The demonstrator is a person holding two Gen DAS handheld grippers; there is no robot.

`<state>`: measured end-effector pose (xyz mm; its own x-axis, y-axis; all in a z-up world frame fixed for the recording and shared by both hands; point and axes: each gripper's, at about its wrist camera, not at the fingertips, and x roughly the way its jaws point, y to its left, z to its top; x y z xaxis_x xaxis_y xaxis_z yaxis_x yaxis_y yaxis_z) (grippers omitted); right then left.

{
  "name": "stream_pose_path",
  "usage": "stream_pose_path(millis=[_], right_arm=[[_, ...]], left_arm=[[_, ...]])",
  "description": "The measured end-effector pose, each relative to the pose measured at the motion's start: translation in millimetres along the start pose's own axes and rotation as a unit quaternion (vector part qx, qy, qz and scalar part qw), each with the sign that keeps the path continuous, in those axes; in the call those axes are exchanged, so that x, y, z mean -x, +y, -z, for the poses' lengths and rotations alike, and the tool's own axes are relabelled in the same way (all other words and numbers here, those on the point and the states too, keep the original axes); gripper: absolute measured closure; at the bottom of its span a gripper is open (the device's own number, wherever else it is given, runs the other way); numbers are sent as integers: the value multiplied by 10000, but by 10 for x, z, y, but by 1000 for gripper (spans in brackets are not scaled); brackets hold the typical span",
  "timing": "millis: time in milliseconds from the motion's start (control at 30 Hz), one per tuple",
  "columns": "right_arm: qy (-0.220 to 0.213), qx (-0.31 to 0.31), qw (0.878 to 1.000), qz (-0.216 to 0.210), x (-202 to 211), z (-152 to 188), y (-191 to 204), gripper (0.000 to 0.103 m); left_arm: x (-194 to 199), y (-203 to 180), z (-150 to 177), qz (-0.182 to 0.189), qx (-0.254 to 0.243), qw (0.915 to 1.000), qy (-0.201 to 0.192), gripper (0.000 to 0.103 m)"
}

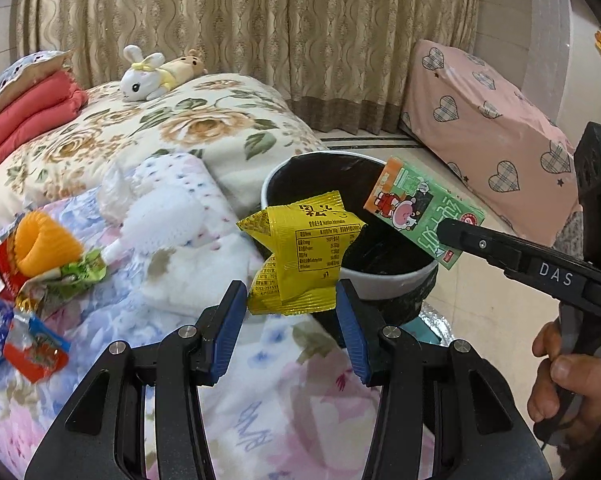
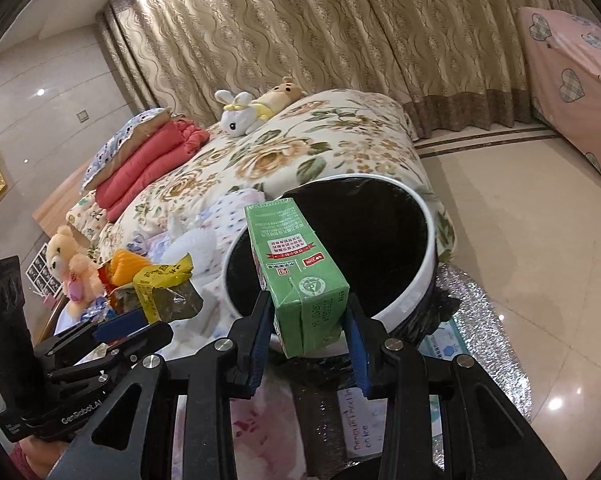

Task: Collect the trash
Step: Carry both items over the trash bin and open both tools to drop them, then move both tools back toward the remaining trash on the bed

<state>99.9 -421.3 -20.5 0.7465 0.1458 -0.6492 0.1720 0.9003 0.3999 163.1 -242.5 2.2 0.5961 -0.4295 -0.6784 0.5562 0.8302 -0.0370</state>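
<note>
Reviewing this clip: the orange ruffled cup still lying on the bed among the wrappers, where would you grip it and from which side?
Judging from the left wrist view, grip the orange ruffled cup across its pleated wall, coming from above. It lies tipped with its open mouth facing the camera, so one finger could slip inside the mouth and one outside. It rests on a red wrapper beside a green wrapper, so low side approaches look crowded.

Black left gripper [image 1: 291, 300] — blue pads [image 1: 232, 312], silver screws, "DAS" lettering

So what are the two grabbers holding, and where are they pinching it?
The left gripper pinches the yellow snack wrapper by its lower end. The right gripper pinches the green drink carton by the sides of its near end, over the bin.
</note>
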Motion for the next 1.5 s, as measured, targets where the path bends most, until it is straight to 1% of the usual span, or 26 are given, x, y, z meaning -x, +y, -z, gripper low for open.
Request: stream_pose_path(millis=[233,567,967,1033,1067,1100,1133,1167,1233,1300,1433,1500], right_arm=[[7,3,9999,148,-42,-116,-118,68],[144,32,9994,305,-192,-246,-209,68],[213,-8,9992,333,-277,-308,-247,68],[208,-27,9993,325,-284,-317,-257,67],[205,-39,9993,321,-292,-324,-261,67],[201,-54,9993,325,-294,-329,-266,65],[194,-72,9992,338,-297,-335,-271,64],[196,-98,9992,342,-299,-333,-272,63],[185,-155,9992,313,-292,-330,-283,58],[155,-174,9992,314,-286,-325,-274,44],[85,-223,9994,234,-241,-295,-221,36],[54,-231,9996,173,-214,-272,-176,26]], left_arm=[[-144,-90,-149,29,-112,9999,47,57],[-301,-196,-350,162,-252,9995,78,57],[-495,-208,-416,179,-222,9993,254,56],[-514,-204,-416,192,-194,9992,284,56],[-520,-200,-416,205,-168,9992,288,54],[-515,-193,-414,209,-128,9993,276,46],[-503,-182,-411,191,-87,9995,254,40],[-492,-168,-413,177,-57,9996,211,32],[-442,-152,-387,166,-18,9998,129,31],[-410,-132,-353,137,20,9998,123,29],[-325,-37,-233,114,215,9996,130,27],[-284,18,-166,103,317,9993,148,27]])
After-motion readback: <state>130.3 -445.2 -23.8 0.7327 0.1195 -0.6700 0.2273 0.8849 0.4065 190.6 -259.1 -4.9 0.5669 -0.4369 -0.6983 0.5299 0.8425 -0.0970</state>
